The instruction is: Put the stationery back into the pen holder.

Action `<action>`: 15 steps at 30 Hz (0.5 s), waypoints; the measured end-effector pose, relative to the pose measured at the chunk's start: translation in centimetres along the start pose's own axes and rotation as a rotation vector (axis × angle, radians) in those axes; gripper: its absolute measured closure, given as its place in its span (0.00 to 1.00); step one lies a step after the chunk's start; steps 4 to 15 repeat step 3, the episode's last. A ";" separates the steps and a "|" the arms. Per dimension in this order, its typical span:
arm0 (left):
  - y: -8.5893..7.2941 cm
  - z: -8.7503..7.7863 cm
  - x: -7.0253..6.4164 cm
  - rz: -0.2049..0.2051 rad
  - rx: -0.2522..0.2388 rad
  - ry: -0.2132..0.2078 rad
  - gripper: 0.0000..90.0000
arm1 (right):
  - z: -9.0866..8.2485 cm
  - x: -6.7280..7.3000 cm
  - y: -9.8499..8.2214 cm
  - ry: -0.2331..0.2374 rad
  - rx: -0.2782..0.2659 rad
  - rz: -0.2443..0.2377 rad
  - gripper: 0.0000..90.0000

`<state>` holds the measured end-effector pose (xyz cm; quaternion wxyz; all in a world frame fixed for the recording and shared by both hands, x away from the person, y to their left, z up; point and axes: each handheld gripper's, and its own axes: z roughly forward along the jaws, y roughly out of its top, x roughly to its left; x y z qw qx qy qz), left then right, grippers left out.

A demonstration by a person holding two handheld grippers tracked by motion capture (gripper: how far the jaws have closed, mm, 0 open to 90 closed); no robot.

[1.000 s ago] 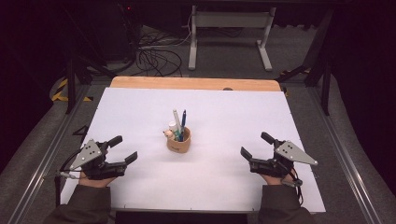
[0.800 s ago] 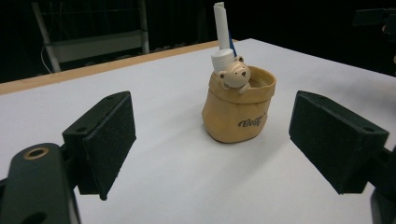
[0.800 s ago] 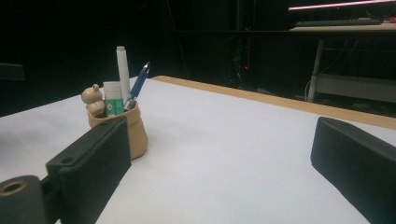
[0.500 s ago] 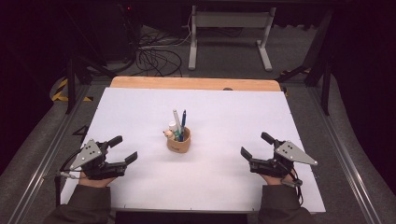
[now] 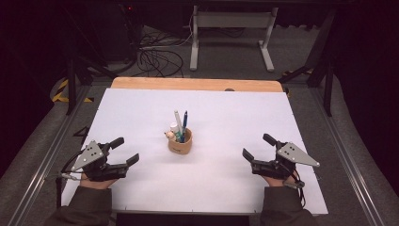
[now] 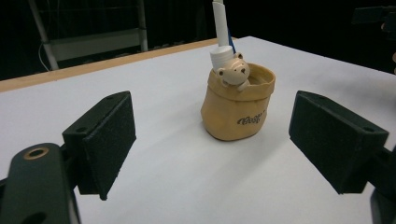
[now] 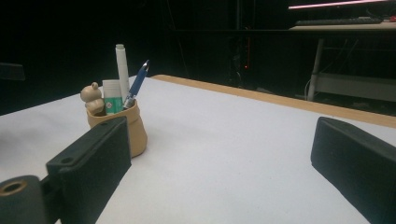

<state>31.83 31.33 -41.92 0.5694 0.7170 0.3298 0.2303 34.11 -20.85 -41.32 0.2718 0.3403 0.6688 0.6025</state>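
Grippers, left gripper (image 5: 128,150) and right gripper (image 5: 256,147), are resting wide open and empty, flanking the pen holder (image 5: 180,142), awaiting a reach inward.

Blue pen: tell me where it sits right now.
In the high view the blue pen stands in the tan bear pen holder at the middle of the white table, right beside a white marker.

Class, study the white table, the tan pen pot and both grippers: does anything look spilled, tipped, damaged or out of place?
Nothing stands out. The pen pot stands upright mid-table with its pens inside; both grippers rest open, apart from it.
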 end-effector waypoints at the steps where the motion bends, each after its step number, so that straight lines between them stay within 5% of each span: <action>1: 0.0 0.0 0.0 0.000 0.000 0.000 0.17 | 0.0 0.0 0.0 0.001 0.000 -0.001 0.07; 15: 0.0 0.0 0.0 0.001 0.001 -0.002 0.17 | 0.0 0.0 0.0 0.001 0.000 -0.004 0.07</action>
